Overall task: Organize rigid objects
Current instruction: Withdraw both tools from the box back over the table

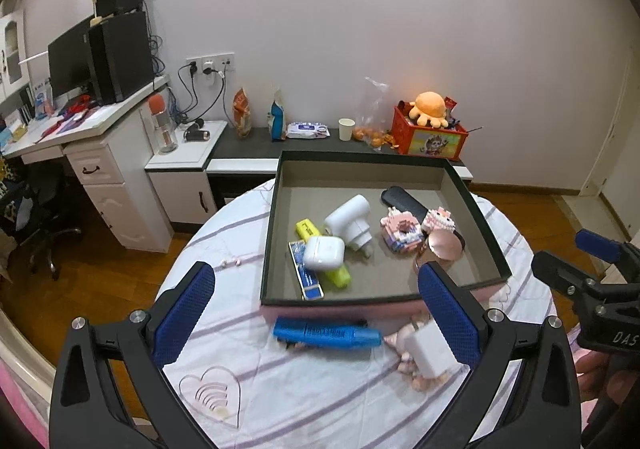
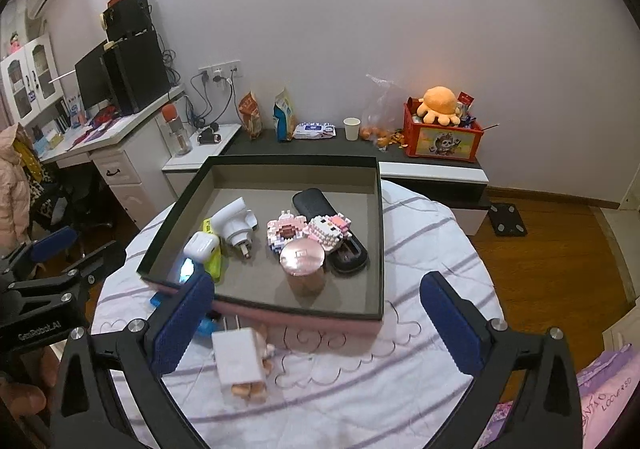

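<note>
Both the left tongs (image 1: 316,305) and right tongs (image 2: 316,313) gape empty above the tabletop (image 1: 320,401), near the box (image 1: 484,217)

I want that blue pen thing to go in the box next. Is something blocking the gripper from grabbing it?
Nothing visible blocks it. The blue plastic pen-shaped tool lies bare on the striped cloth just outside the dark-rimmed cardboard tray, between the open fingers of the left hand-held gripper. A white plug-in charger cube sits beside its tip.
</note>
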The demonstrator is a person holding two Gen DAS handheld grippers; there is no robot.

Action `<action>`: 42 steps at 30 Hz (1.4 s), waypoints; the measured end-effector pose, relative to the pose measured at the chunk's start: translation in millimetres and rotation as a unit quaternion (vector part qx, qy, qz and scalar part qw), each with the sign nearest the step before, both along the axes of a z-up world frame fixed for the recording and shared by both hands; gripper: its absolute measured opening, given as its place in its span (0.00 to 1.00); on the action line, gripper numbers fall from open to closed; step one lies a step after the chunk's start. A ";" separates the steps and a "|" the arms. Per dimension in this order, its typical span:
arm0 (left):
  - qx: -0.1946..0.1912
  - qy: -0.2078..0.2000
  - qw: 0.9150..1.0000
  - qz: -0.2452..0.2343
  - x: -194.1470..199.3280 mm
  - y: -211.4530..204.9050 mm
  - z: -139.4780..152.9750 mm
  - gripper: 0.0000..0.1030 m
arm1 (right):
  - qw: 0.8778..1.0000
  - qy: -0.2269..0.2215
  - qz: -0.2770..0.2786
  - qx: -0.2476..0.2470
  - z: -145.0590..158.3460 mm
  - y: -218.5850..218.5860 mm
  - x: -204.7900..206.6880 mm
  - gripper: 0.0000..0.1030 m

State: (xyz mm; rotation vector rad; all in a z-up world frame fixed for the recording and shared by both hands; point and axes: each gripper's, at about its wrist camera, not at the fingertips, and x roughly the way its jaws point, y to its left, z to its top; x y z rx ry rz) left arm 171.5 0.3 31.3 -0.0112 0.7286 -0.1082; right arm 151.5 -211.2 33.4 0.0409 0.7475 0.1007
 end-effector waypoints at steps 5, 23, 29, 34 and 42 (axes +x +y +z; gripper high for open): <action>0.002 -0.003 1.000 0.007 -16.7 2.1 0.3 1.00 | 1.000 -0.003 0.001 -0.001 0.5 3.4 -17.9 1.00; 0.006 0.005 1.000 0.011 -52.1 0.8 -9.3 1.00 | 1.000 0.001 -0.002 0.011 -9.4 -1.3 -55.0 1.00; 0.008 0.002 1.000 0.013 -56.1 0.5 -8.5 1.00 | 1.000 0.000 0.000 0.008 -7.5 -0.7 -55.6 1.00; 0.008 0.004 1.000 0.016 -55.3 1.9 -6.5 1.00 | 1.000 0.001 0.000 0.009 -8.1 -0.1 -55.8 1.00; 0.009 0.022 1.000 0.021 -47.4 8.3 -20.8 1.00 | 1.000 0.026 0.004 0.006 -25.0 2.0 -49.4 1.00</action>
